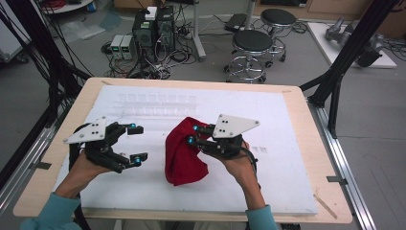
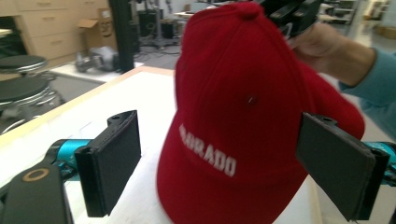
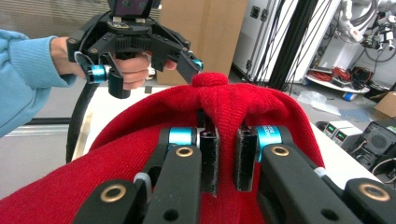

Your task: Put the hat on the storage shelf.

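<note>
Red cap — high view: it hangs from the right hand-held gripper, crown uppermost, its lower edge at or just above the white sheet covering the bench; contact can't be told. The grip is high on the crown, so the body droops free below the jaws and the shape stays open. The left hand-held gripper sits well to the far side of the cap from the right one, jaws spread wide, nothing between them. It points toward the cap, likely readying for a second hold.

Left gripper view: the red cap stands straight ahead of the left hand-held gripper, beyond its two black pads, which flank it without touching. White lettering faces this side. The right hand-held gripper pinches the top near the button, with a person's hand behind it. Held from above this way, the front panel is presented to the open jaws.

Right gripper view: the right hand-held gripper is closed almost fully on a fold of red fabric just below the top button, the cloth bunched between the pads. A thin pinch suffices, as the cap is light. Beyond it the left hand-held gripper hangs open, apart from the cap.
</note>
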Available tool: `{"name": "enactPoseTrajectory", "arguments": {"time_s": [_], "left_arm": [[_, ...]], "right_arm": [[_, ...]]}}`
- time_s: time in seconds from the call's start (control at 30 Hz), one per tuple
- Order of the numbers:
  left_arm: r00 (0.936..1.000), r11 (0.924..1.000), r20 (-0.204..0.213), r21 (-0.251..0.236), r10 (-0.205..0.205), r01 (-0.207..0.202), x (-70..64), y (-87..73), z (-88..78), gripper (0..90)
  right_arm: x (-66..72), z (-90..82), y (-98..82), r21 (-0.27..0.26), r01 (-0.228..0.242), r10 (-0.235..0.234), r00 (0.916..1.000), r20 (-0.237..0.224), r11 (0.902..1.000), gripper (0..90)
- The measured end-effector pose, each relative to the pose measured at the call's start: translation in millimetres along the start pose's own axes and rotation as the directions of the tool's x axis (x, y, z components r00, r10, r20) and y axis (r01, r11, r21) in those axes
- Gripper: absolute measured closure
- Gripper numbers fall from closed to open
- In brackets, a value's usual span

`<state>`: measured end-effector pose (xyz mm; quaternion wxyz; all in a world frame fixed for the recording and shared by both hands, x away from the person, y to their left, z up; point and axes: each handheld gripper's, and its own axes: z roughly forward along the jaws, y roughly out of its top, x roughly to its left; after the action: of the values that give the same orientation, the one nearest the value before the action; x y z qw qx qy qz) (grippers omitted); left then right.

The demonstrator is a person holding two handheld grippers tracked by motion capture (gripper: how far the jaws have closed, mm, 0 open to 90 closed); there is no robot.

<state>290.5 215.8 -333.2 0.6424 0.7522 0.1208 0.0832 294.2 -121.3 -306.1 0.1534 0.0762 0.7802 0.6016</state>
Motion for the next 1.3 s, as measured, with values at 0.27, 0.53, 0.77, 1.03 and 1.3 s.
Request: {"name": "enactPoseTrajectory", "arguments": {"time_s": [0.27, 0.53, 0.77, 1.03, 1.3], "left_arm": [[0.9974, 0.9997, 0.070, 0.019, -0.017, 0.016, -1.2, 11.7, 21.5, 14.7], [0.9964, 0.9979, 0.079, 0.058, -0.031, 0.027, 3.5, 7.5, 38.9, 14.5], [0.9915, 0.9961, 0.128, 0.087, -0.024, 0.013, -1.1, 4.3, 52.2, 14.2], [0.9909, 0.9935, 0.134, 0.114, -0.015, -0.001, -5.5, 2.9, 59.5, 14.0], [0.9851, 0.9901, 0.165, 0.138, -0.047, 0.024, -5.5, 2.9, 59.6, 39.5]], "right_arm": [[-1.2, 4.4, 0.0, 0.019, 0.008, -0.007, 0.9999, -0.010, 0.9998, 84.1], [0.1, 8.4, 0.4, 0.019, 0.021, -0.021, 0.9994, -0.028, 0.9996, 83.8], [2.1, 11.5, 0.8, 0.021, 0.045, -0.044, 0.9978, -0.050, 0.9988, 83.7], [5.2, 16.0, 1.2, 0.032, 0.060, -0.057, 0.9961, -0.068, 0.9977, 83.7], [6.3, 17.8, 3.8, 0.026, 0.073, -0.071, 0.9949, -0.072, 0.9970, 83.5]]}}
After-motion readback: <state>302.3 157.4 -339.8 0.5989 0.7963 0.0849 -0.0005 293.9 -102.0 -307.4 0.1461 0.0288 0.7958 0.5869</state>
